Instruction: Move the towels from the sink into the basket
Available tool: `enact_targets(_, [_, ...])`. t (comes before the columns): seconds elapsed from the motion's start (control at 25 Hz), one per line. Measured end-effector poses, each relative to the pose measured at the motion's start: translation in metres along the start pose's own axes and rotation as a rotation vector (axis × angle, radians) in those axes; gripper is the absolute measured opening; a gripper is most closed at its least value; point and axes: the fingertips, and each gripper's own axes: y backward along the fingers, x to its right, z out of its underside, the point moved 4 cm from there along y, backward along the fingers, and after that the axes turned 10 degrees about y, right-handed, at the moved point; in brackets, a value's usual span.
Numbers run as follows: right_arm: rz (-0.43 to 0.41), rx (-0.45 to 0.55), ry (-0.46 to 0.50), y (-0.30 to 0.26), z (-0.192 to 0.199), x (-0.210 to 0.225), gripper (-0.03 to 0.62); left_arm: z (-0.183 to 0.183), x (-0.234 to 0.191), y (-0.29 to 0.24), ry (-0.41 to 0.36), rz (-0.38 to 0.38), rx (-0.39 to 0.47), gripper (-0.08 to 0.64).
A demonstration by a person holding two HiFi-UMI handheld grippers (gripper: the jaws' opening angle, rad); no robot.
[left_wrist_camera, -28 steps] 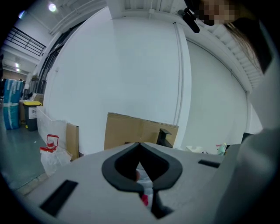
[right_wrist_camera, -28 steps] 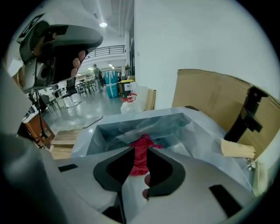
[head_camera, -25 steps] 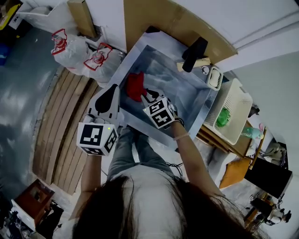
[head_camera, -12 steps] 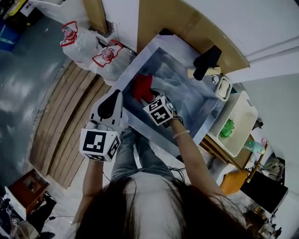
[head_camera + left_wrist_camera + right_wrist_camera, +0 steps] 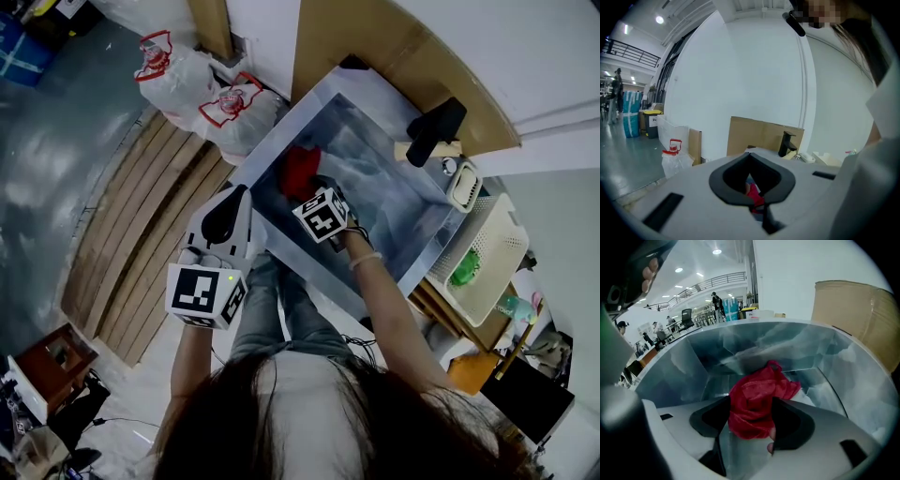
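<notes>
A crumpled red towel lies in the near-left part of the steel sink. My right gripper reaches down into the sink right at it. In the right gripper view its jaws are opening wide, and the red towel bulges up between them from the sink floor. My left gripper hangs shut and empty outside the sink's near-left rim; through its jaws a bit of the red towel shows. The white slatted basket stands to the right of the sink with a green towel inside.
A black faucet and a white soap dish sit at the sink's far right corner. Brown cardboard leans on the wall behind. Two white plastic bags lie on the floor to the left, beside wooden planks.
My right gripper has pushed forward in the sink up to the red towel. The left gripper has stayed beside the rim. The head view has shifted a little.
</notes>
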Motion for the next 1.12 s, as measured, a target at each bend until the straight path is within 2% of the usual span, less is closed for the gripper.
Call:
enact_targets(0.12, [-0.006,-0.023,-0.023,-0.01,0.004,0.0,0.276,0.002,0.0,0.002,-0.002,-0.009,-0.002,0.008])
enact_targets(0.32, [0.037,-0.025,-0.038,-0.016,0.008,0.001,0.265,0.003,0.001,0.005,-0.005,-0.015,-0.017,0.008])
enact_targets(0.52, [0.058,-0.044,-0.027,-0.014,0.008,0.0,0.153,0.002,0.006,0.006,-0.015,-0.002,-0.011,0.008])
enact_targets(0.64, [0.052,-0.051,-0.046,-0.009,0.009,0.001,0.117,0.0,0.01,0.005,-0.024,0.015,-0.017,0.008])
enact_targets(1.12, [0.107,0.032,-0.148,0.043,-0.002,0.0,0.106,-0.016,0.025,0.001,-0.058,0.101,-0.014,0.008])
